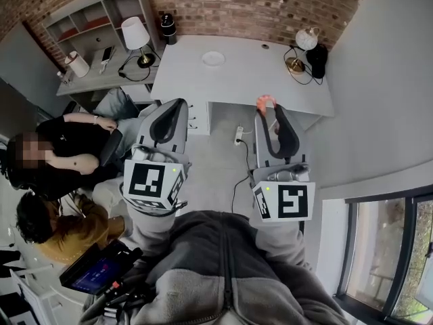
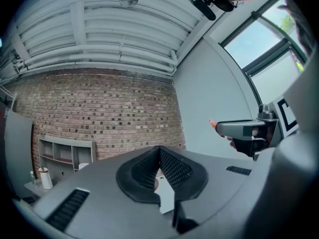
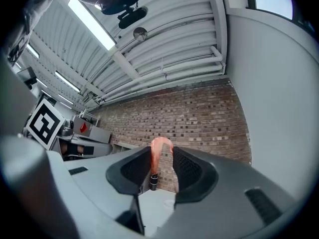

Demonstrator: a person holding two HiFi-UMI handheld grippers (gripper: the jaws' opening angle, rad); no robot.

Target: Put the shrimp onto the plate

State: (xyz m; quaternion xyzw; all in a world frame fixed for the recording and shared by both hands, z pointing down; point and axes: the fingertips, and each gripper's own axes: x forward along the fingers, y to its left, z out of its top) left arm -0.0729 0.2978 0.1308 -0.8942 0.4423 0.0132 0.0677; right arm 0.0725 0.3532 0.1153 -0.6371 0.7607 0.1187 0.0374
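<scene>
The counter (image 1: 257, 73) lies ahead of and below the right hand-held gripper (image 1: 267, 112). The plate (image 1: 205, 59) is set on it, ahead and to the left. The left hand-held gripper (image 1: 177, 105) is closed and empty. The shrimp (image 1: 265, 101) is pinched at the right jaw tips only. With so little gripped, it may be dropped short of the plate.

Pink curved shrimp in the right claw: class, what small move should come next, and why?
Probably carry the right claw forward and leftward toward the round white plate: the pink curved shrimp is gripped, but the plate lies ahead on the white table.
</scene>
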